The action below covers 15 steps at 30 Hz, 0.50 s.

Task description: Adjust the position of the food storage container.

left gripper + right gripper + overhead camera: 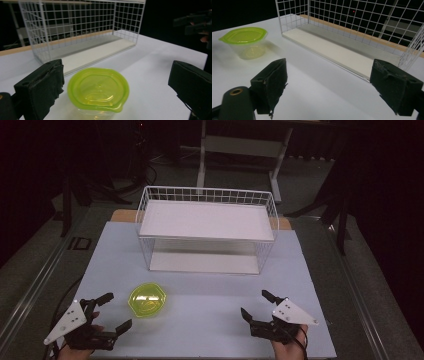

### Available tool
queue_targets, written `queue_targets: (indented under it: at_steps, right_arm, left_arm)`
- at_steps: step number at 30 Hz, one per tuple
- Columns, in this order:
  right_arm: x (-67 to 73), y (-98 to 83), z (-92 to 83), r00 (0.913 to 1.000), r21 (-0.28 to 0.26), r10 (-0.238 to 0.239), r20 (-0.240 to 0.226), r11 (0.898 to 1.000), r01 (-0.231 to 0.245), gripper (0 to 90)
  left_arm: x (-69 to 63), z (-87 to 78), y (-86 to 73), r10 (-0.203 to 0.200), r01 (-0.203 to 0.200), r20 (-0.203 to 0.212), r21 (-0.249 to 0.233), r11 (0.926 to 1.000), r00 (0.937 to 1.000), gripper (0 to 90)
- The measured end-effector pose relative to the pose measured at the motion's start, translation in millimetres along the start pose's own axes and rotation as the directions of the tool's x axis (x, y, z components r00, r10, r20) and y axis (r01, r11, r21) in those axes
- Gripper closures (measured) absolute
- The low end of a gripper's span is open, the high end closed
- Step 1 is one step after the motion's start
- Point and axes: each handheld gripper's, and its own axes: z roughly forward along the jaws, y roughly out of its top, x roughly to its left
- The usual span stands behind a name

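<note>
L gripper (114,311): yours, near-left corner of the table (210,320); jaws spread wide, nothing between the pads.
L hand (82,347): comes in at the bottom edge under the grey plate.
Container (147,300): clear tub w/ lime-green lid on, upright, just beside the L gripper's far jaw, apart from it. In the left gripper view it sits (98,88) ahead of the open jaws, closer to the left pad, no contact.
Path L gripper → container: bare table, nothing in the way.
Wire rack (207,227): white, two-level, centre-back of the table, beyond the container, well apart from both grippers. Upper tray and bottom shelf look bare, though the dim light makes that hard to confirm.
R gripper (254,306): near-right side, jaws spread wide, nothing held.
R hand (290,345): at the bottom edge.
R gripper → rack: its view looks along the rack's (352,37) open front; container (247,41) far off to the left there.
Surround: dark floor, desk legs (202,155) behind the table.
</note>
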Motion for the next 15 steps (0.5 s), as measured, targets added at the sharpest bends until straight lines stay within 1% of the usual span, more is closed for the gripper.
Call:
queue_targets:
  at_steps: [2,3,4,5,6,7,8,9,10,11,13,14,15]
  right_arm:
    - [-1.0,0.5,-1.8,1.0,-0.01,0.007,0.002,1.0,-0.007,14.4]
    - [-1.5,0.6,-2.0,0.9999,-0.009,0.01,0.001,1.0,-0.01,14.4]
    - [-1.9,0.5,-2.2,0.9999,-0.007,0.011,0.006,1.0,-0.011,14.4]
    - [-2.1,0.4,-2.3,0.9999,-0.008,0.013,0.008,1.0,-0.013,14.4]
    - [-2.1,0.4,-2.3,0.9999,-0.008,0.013,0.008,1.0,-0.013,14.4]
    - [-1.9,0.3,-1.9,0.9998,-0.007,0.021,0.006,1.0,-0.021,14.4]
    - [-1.9,0.3,-1.9,0.9998,-0.007,0.021,0.006,1.0,-0.021,14.4]
    - [-1.4,0.4,-1.5,0.9997,-0.007,0.023,0.001,1.0,-0.023,14.4]
    - [-1.0,0.5,-1.3,0.9997,-0.006,0.023,-0.001,1.0,-0.023,14.4]
    - [-1.0,0.5,-1.3,0.9997,-0.006,0.023,-0.001,1.0,-0.023,14.4]
    - [0.0,0.9,-1.6,0.9998,-0.009,0.02,0.001,1.0,-0.02,14.4]
    - [0.5,1.5,-1.7,0.9997,-0.011,0.023,-0.003,1.0,-0.023,14.4]
    - [0.5,1.7,-1.5,0.9998,-0.01,0.022,-0.002,1.0,-0.022,14.4]
  left_arm:
    - [-2.8,0.0,2.7,0.002,-0.002,0.018,-0.007,1.0,0.9998,1.2]
    - [-6.3,-0.2,6.2,0.021,-0.021,0.016,-0.013,0.9997,0.9997,1.2]
    - [-6.3,-0.2,6.2,0.021,-0.021,0.016,-0.013,0.9997,0.9997,1.2]
    - [-8.2,-0.4,8.3,0.036,-0.036,0.0,-0.011,0.9993,0.9994,1.2]
    - [-9.0,-0.9,10.6,0.037,-0.037,0.004,-0.013,0.9992,0.9993,1.2]
    - [-9.6,-2.2,14.8,0.025,-0.025,0.004,-0.021,0.9995,0.9997,1.1]
    - [-9.6,-2.2,14.8,0.025,-0.025,0.004,-0.021,0.9995,0.9997,1.1]
    - [-8.6,-3.2,17.7,0.003,-0.003,0.006,-0.022,0.9998,1.0,1.1]
    - [-7.4,-4.0,19.6,-0.025,0.025,0.019,-0.02,0.9995,0.9995,1.2]
    - [-6.1,-5.4,21.7,-0.056,0.056,0.023,-0.026,0.9981,0.9982,1.2]
    - [-3.3,-7.8,26.6,-0.103,0.103,0.019,-0.011,0.9946,0.9945,1.2]
    - [-1.8,-10.4,30.8,-0.104,0.104,0.001,-0.006,0.9946,0.9946,1.2]
    - [-1.8,-10.4,30.8,-0.104,0.104,0.001,-0.006,0.9946,0.9946,1.2]
